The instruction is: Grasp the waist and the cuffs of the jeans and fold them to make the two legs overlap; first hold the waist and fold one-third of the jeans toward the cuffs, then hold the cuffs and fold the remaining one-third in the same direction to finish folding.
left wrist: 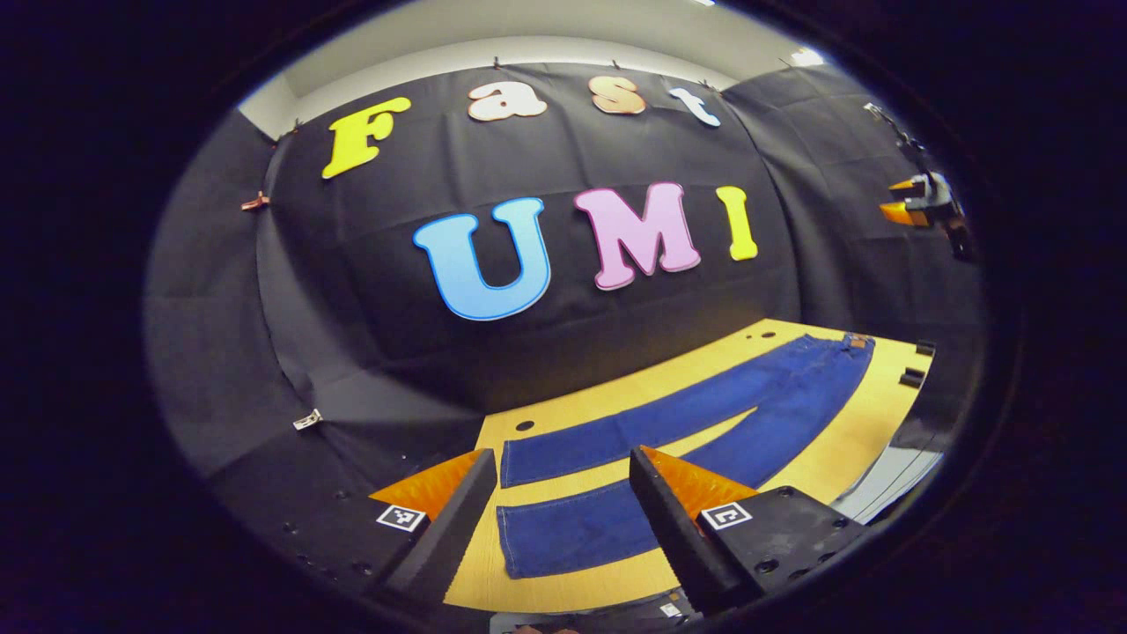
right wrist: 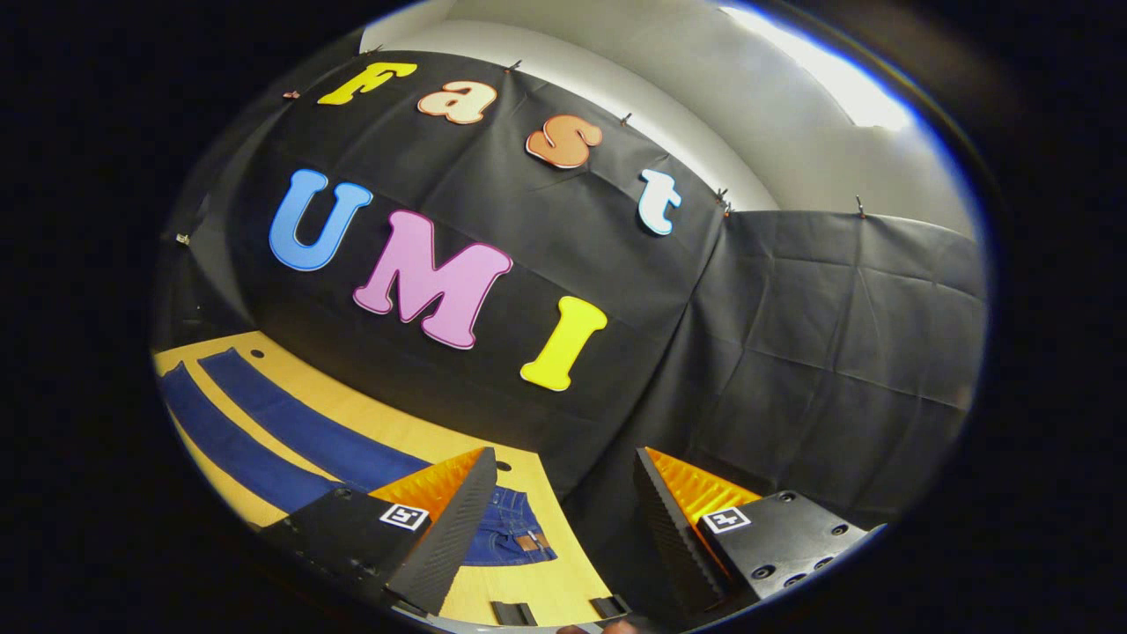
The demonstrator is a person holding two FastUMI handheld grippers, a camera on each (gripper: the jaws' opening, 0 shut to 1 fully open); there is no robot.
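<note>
Left gripper (left wrist: 559,511): jaws spread wide, empty, hovering above the cuffs (left wrist: 509,504) of the dark blue denim jeans (left wrist: 696,414), which lie flat with legs apart along the yellow wooden table (left wrist: 845,458). Right gripper (right wrist: 563,519): likewise wide, empty, above the waist (right wrist: 511,527) near the table's end. Nothing folded yet. Likely risks: pinching a single layer, dragging cloth across the wood, or unequal lifts leaving the legs misaligned.

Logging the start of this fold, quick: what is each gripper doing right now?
Left gripper: open, holding nothing, above the jeans cuffs.
Right gripper: open, holding nothing, near the waist.
</note>
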